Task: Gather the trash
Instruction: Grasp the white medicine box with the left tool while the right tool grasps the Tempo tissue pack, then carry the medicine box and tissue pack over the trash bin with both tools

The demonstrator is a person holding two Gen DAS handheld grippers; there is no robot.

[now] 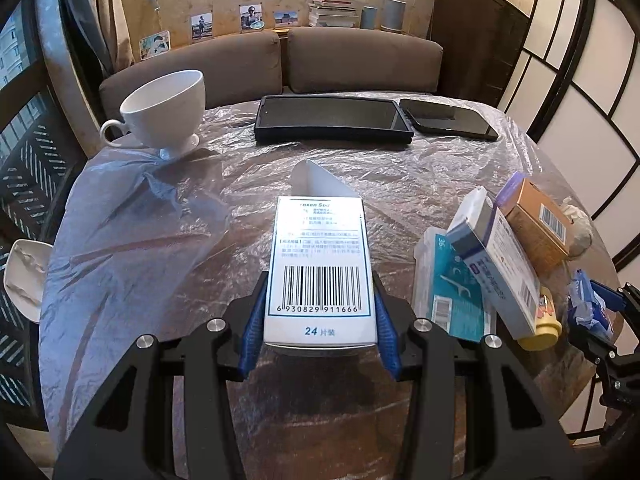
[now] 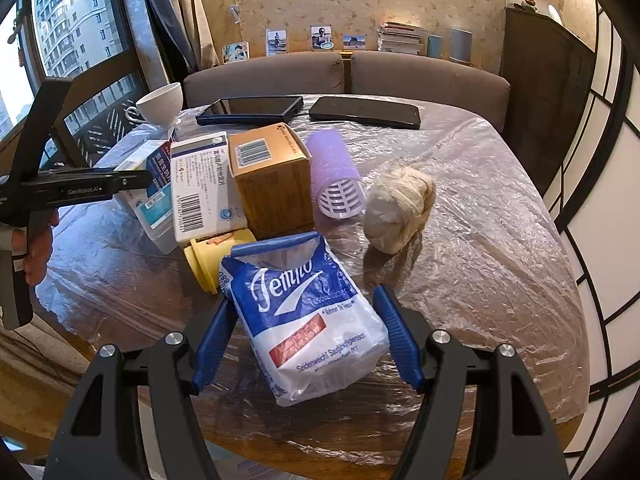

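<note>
My left gripper (image 1: 320,316) is shut on a white medicine box (image 1: 320,268) with a barcode, its far flap open, held over the table. My right gripper (image 2: 306,320) is open around a blue and white Tempo tissue pack (image 2: 308,312) that lies on the table; the left finger touches it, the right finger stands apart. Beyond it lies a pile of trash: a brown carton (image 2: 272,176), white medicine boxes (image 2: 200,188), a yellow cap (image 2: 208,256), a purple roller (image 2: 336,176) and a crumpled paper wad (image 2: 400,208). The pile also shows in the left wrist view (image 1: 496,264).
The round table is covered in clear plastic film (image 1: 200,220). A white cup (image 1: 168,108) stands at the far left on a blue bag. Two dark tablets (image 1: 334,118) lie at the far edge. A sofa (image 1: 280,60) stands behind the table.
</note>
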